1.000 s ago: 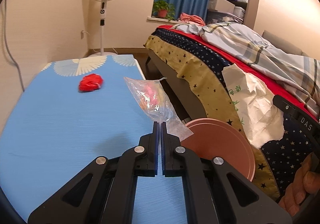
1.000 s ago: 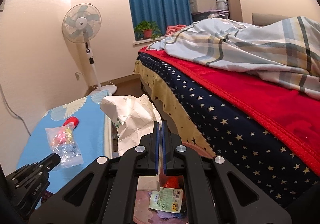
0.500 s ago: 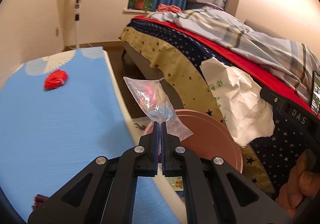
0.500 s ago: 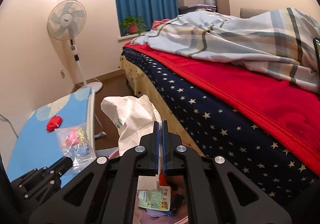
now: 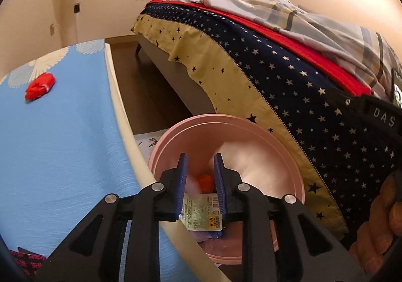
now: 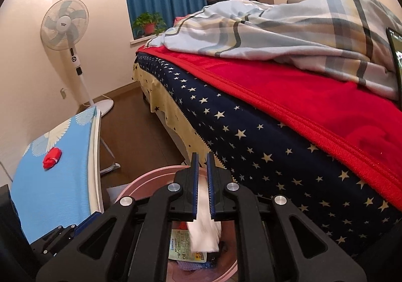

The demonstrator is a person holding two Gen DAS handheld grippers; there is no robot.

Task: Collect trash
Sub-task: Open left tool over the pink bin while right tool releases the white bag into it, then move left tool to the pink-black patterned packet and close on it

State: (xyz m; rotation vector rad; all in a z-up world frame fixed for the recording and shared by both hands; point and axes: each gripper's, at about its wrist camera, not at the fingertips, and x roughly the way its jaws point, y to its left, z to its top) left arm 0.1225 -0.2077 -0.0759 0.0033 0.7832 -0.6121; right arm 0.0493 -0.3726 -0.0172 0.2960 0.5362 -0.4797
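Both grippers parked over the pink bin (image 5: 296, 163), squeezed between the blue-topped table (image 5: 62, 156) and the star-print bed cover (image 5: 314, 111).

Left gripper (image 5: 199, 163): jaws just been spreading, nothing between them now, only a blur of something dropping toward the labelled wrapper (image 5: 201, 211) in the bin. Right gripper (image 6: 203, 166): jaws just cracked apart too, crumpled white paper (image 6: 204, 229) slipping down out of the gap, blurred, so apparently no longer pinched.

Still left on the table: red crumpled wrapper (image 5: 40, 85), well apart from the bin, near the far end. Probably featherweight, soft and crinkly, maybe a bit slick, so best pinched across the bunched-up middle rather than a loose edge.

Tabletop mostly bare around it, plenty of room to come in. Worth watching the cream table edge (image 5: 120, 116) and the bin rim on the way back.
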